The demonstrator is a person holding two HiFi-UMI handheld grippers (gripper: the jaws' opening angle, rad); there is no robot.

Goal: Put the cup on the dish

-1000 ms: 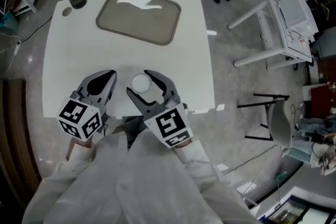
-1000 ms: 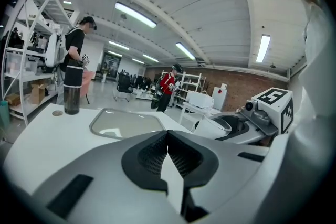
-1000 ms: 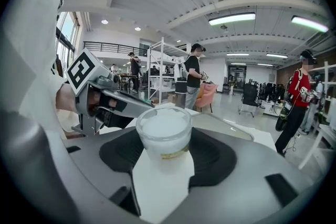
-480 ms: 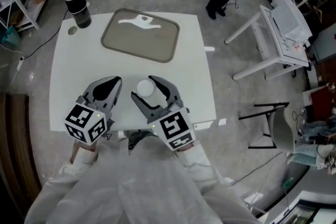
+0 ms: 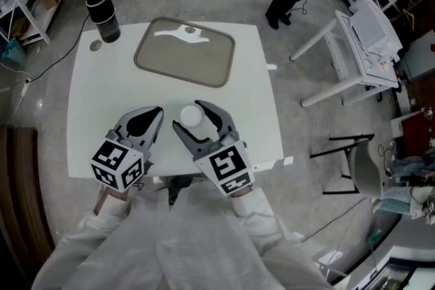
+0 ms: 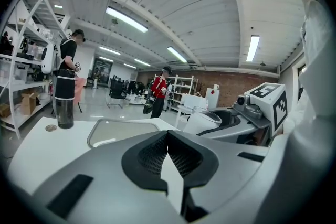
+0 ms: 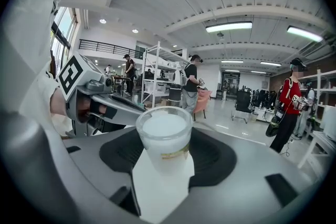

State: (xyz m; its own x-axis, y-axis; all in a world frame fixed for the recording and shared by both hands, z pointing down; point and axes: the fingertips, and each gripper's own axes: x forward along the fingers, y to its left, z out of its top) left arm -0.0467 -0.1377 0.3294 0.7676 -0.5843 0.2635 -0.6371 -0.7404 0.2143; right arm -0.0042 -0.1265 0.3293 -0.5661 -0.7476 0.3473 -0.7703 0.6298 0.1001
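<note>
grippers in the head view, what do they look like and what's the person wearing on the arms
The left gripper and the right gripper look alike: grey plastic bodies with two curved, tapering jaws, lined inside with black textured pads. At its rear, each carries a white cube printed with black square markers. The person's arms are covered by loose white sleeves.

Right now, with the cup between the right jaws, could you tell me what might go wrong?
The cup is gripped only by its sides in the right gripper; a tilt or loose hold could drop it. The dish lies across the table, so its raised rim might clip the cup's base. The shut left gripper sits close and could bump it.
</note>
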